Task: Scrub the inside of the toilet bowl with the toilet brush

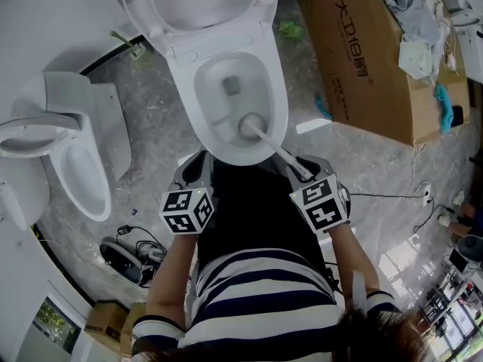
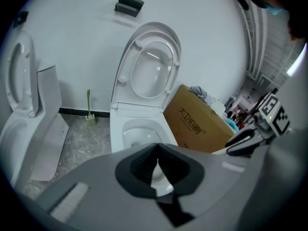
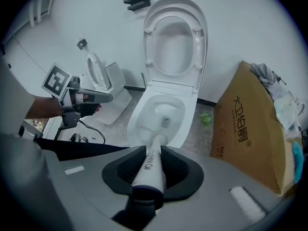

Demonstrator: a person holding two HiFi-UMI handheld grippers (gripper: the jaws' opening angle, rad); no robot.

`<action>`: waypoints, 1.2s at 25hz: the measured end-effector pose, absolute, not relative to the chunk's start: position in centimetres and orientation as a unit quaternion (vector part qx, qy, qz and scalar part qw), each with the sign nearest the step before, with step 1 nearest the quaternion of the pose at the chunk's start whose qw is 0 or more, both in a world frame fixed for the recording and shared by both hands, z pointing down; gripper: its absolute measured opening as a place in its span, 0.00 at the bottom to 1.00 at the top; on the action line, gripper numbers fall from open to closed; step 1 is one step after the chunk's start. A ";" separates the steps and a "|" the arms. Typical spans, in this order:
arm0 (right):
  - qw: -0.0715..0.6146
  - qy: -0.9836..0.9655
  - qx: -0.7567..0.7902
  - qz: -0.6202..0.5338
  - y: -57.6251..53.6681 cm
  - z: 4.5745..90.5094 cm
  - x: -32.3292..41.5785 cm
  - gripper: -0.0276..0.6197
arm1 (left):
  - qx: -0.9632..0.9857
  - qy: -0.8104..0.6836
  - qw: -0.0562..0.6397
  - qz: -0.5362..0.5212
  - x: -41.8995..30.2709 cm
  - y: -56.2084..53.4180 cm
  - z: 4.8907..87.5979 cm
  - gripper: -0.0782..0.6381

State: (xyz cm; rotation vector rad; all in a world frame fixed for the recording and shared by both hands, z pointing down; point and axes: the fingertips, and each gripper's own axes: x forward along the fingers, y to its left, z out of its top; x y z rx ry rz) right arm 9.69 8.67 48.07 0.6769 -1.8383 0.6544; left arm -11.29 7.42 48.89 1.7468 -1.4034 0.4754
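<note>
A white ceramic toilet bowl (image 1: 186, 89), its lid and seat raised, is seen from above on a grey marbled floor (image 1: 151, 134). A white plastic toilet brush (image 1: 275, 148) with a long, slim handle is held by the right gripper (image 3: 153, 160). The jaws of this gripper are closed on the upper end of the handle, which is seen running out between the dark pads (image 3: 125, 170) towards the bowl. The round brush head (image 1: 253, 125) is placed inside the bowl, low on the near wall, close to the drain opening. Whether it is pressed against the glaze cannot be told.

The left gripper (image 2: 157, 153) is held near the right one, above the near rim. Its jaws are brought together on nothing, with only a thin slit left between them.

A brown cardboard box (image 1: 362, 44) is set on the floor to the right of the toilet, and a second white toilet (image 1: 75, 172) is placed to the left.

The brush is judged to be light and its handle stiff, so scrubbing force can be passed down it. The bristle head is expected to give against the hard, slick ceramic. The handle is smooth and round, so twisting or sliding in the jaws is to be expected under hard pressure. A hold lower on the handle would be judged steadier, since leverage is long from the top end.
</note>
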 end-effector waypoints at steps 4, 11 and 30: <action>0.500 -0.761 0.281 0.303 9.6 48.0 9.2 0.19 | 0.691 -0.563 0.413 0.186 -11.8 8.1 48.3 0.11; 0.454 -0.766 0.282 0.357 10.3 48.2 8.0 0.19 | 0.692 -0.560 0.416 0.185 -11.9 9.0 47.7 0.11; 0.344 -0.783 0.327 0.402 6.5 50.4 4.5 0.19 | 0.696 -0.559 0.413 0.178 -11.9 7.9 47.3 0.11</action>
